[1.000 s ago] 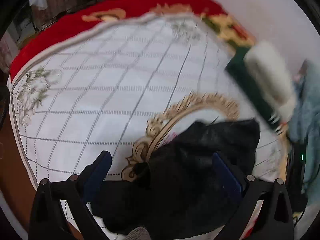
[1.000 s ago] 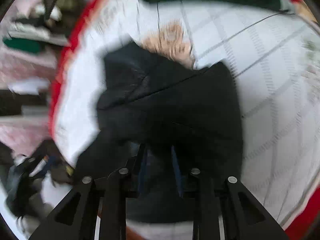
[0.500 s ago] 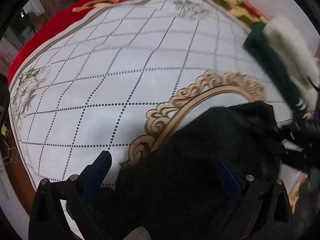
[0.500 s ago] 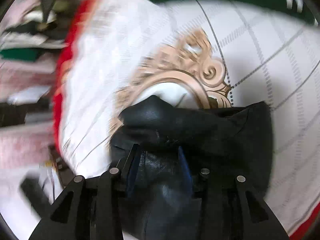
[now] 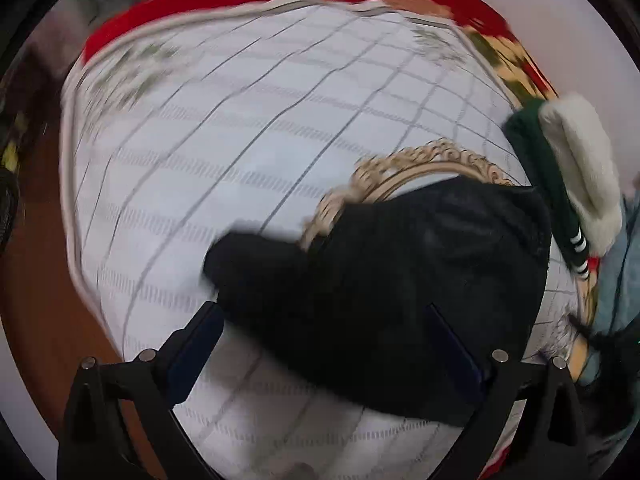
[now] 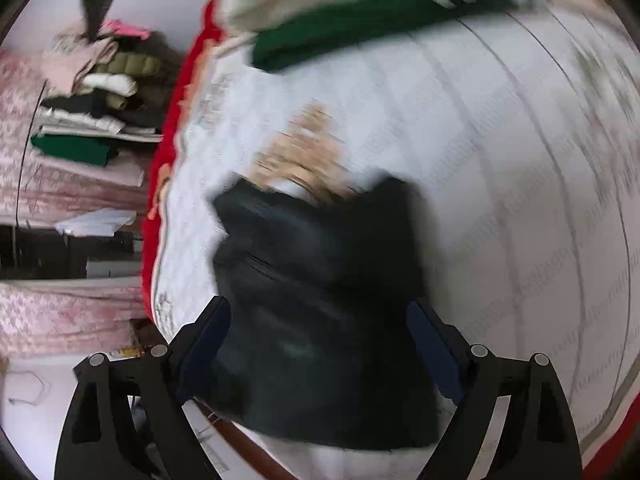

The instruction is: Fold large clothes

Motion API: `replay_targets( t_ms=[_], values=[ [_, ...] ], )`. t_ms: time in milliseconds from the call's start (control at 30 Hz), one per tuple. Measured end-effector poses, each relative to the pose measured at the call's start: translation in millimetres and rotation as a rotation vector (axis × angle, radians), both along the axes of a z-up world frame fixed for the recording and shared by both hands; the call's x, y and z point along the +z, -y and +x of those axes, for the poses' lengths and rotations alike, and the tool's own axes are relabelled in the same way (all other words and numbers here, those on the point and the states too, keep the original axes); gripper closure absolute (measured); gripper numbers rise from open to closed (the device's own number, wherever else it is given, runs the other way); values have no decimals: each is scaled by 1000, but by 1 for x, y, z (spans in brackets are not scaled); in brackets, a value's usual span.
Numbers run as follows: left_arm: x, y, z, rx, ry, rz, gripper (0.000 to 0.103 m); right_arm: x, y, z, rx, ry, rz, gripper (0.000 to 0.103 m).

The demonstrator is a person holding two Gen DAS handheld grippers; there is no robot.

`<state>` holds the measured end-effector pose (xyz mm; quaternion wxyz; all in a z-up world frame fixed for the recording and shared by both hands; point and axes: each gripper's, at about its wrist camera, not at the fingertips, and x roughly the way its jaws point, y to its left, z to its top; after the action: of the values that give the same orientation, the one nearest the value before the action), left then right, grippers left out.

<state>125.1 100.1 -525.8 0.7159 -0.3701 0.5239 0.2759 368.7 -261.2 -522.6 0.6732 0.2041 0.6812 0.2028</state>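
A black garment (image 5: 392,280) lies bunched on the white patterned tablecloth (image 5: 240,140), over a gold ornament print. My left gripper (image 5: 324,344) is open, its jaws wide apart just above the garment's near edge, holding nothing. In the right wrist view the same black garment (image 6: 320,300) lies on the white tablecloth (image 6: 500,160) near the table's edge. My right gripper (image 6: 320,340) is open, jaws spread either side of the garment, nothing pinched. Both views are motion-blurred.
A folded green and white garment (image 5: 572,184) lies at the table's right side, also in the right wrist view (image 6: 360,28). A light blue cloth (image 5: 616,288) is beyond it. A red cover (image 5: 200,4) rims the table. Stacked clothes (image 6: 92,108) sit off the table.
My right gripper has opened and let go of the black garment, which now lies on the table. Both grippers have pulled back from it.
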Motion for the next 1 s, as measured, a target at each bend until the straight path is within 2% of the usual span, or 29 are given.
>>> replay_targets(
  t_ms=[67, 133, 200, 267, 300, 333, 367, 400, 433, 500, 567, 600, 633, 700, 767, 833, 900, 933, 1000],
  values=[
    [-15, 5, -8, 47, 4, -70, 1, -33, 27, -11, -59, -83, 66, 12],
    [-36, 6, -10, 94, 25, -146, 1, -75, 33, -17, -66, -185, 162, 14],
    [-50, 4, -5, 133, 72, -189, 2, -97, 25, -17, -27, -187, 256, 17],
    [-57, -1, -1, 162, 126, -200, 2, -104, 12, -11, 4, -177, 307, 26],
    [-59, -4, 1, 175, 154, -192, 7, -105, 6, -8, 19, -183, 311, 26],
    [-61, -6, 3, 183, 183, -187, 29, -105, 1, -6, 32, -188, 323, 30],
    [-64, -10, 4, 192, 204, -192, 40, -105, -2, -4, 42, -205, 346, 35],
    [-66, -13, 5, 202, 210, -191, 47, -104, -3, -3, 46, -226, 378, 38],
    [-67, -16, 4, 208, 218, -189, 52, -107, -10, -2, 54, -241, 419, 41],
    [-70, -23, 3, 219, 226, -192, 56, -103, -9, -2, 71, -290, 607, 42],
    [-73, -27, -1, 220, 237, -214, 57, -109, -9, -2, 80, -315, 699, 42],
    [-75, -28, -2, 216, 243, -223, 57, -113, -11, -2, 83, -303, 666, 40],
    [-76, -28, -1, 203, 250, -221, 57, -122, -13, -2, 76, -298, 603, 31],
    [-75, -22, 3, 169, 244, -207, 57, -140, -20, -1, 69, -314, 524, 32],
    [-76, -24, 3, 166, 245, -211, 56, -141, -37, 1, 93, -307, 530, 29],
    [-75, -25, 3, 166, 249, -208, 57, -135, -59, 1, 142, -292, 484, 29],
    [-68, -28, 4, 155, 251, -164, 59, -125, -63, -7, 150, -271, 455, 43],
    [-64, -31, 4, 155, 261, -165, 61, -125, -68, -9, 118, -284, 481, 53],
    [-55, -36, 6, 150, 270, -160, 64, -112, -68, -12, 109, -266, 484, 57]
  ],
)
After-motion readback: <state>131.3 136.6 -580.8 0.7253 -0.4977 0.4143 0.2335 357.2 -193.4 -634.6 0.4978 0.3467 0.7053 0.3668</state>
